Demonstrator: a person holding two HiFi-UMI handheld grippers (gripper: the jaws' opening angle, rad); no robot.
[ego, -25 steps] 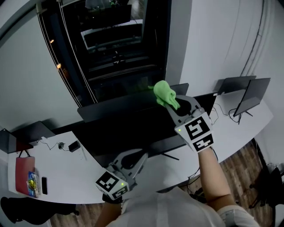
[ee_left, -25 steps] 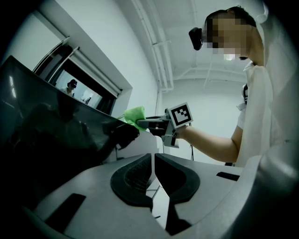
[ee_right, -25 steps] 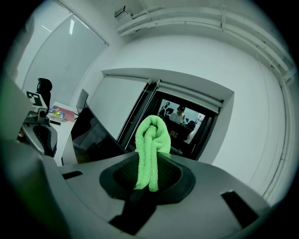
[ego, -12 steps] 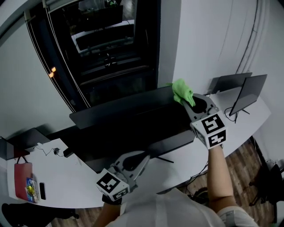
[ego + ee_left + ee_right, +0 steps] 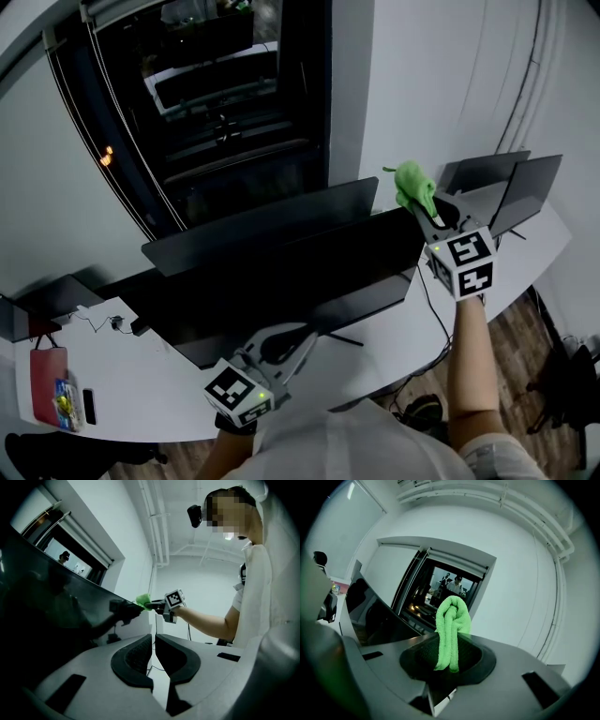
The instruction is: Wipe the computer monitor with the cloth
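- Head view: the right gripper (image 5: 424, 204) is held out on an extended arm to the upper right corner of the computer monitor (image 5: 281, 277). The green cloth (image 5: 411, 180) is bunched at its tip, so the reach carries the fabric to the screen's far corner. Whether the cloth touches the glass or sits just past the edge cannot be told here. The left gripper (image 5: 300, 337) hangs low over the near edge of the desk (image 5: 141, 380), below the monitor, apparently parked clear of the wiping path. Two further screens (image 5: 525, 192) stand at the desk's right end, beyond the cloth.
- Left gripper view: the jaws lie together with only a slit between them and nothing in it, so this tool is idle. Beyond them, the cloth meets the top edge of the dark screen, which mirrors the other gripper.
- Right gripper view: the jaws are clamped on the folded cloth, whose loop stands proud of the pads. This probably lets soft fabric rather than a jaw meet the glass. The monitor slants away at left, which suggests a stroke at its right-hand end.
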